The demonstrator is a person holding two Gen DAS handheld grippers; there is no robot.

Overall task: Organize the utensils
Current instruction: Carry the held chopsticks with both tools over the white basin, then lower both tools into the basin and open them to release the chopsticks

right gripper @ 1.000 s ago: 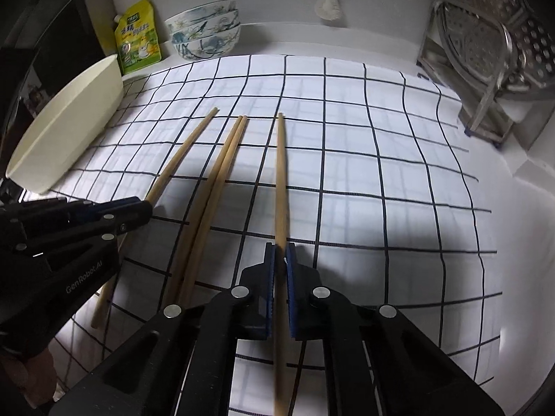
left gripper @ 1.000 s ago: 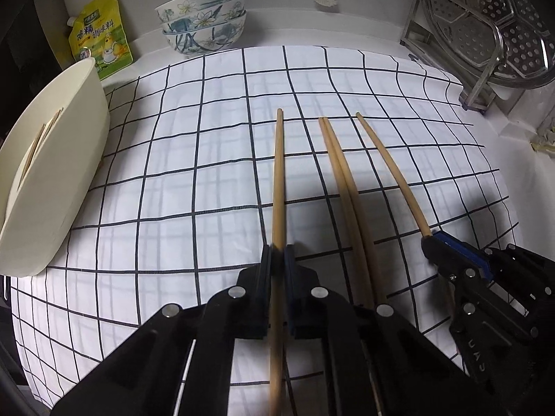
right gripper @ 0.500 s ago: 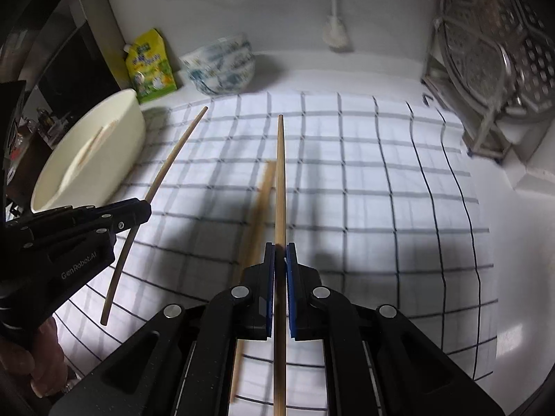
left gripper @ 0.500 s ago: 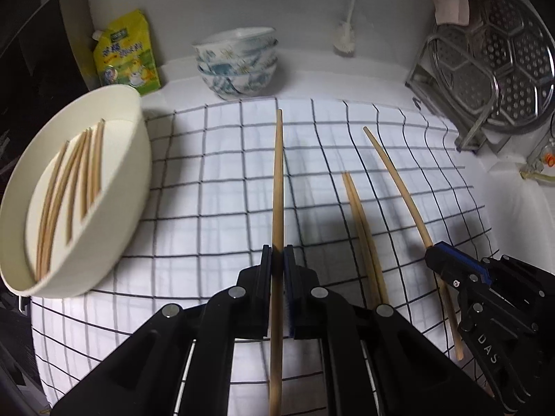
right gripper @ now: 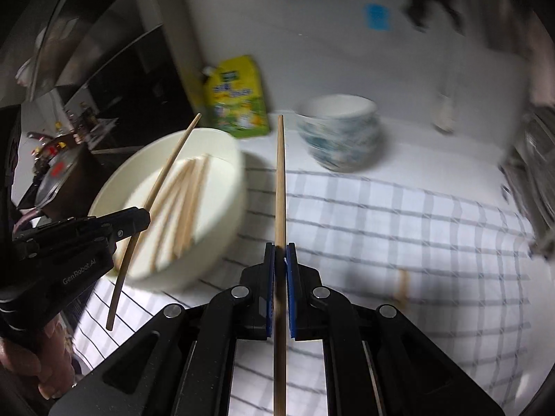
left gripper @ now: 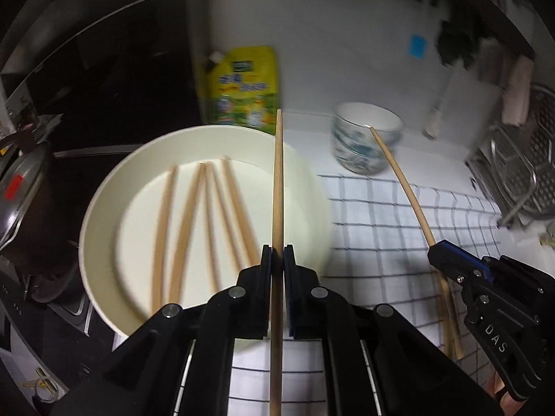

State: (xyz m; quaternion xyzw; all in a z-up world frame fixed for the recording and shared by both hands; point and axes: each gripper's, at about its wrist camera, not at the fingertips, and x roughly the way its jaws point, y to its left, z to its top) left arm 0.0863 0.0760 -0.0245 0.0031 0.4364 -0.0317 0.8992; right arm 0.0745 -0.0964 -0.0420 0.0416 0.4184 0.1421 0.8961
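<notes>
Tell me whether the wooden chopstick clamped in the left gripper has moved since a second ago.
Yes. The wooden chopstick in the left gripper has left the checked cloth and now hangs over the cream round bowl.

My left gripper [left gripper: 277,256] is angled downward, its jaws pinched tight on one chopstick [left gripper: 277,187] that runs straight out between the pads. My right gripper [right gripper: 281,254] takes the same downward tilt, jaws likewise clamped on a second chopstick [right gripper: 279,180]. The two sit side by side, apart. Fingers of my left hand [right gripper: 38,364] wrap its handle.
</notes>
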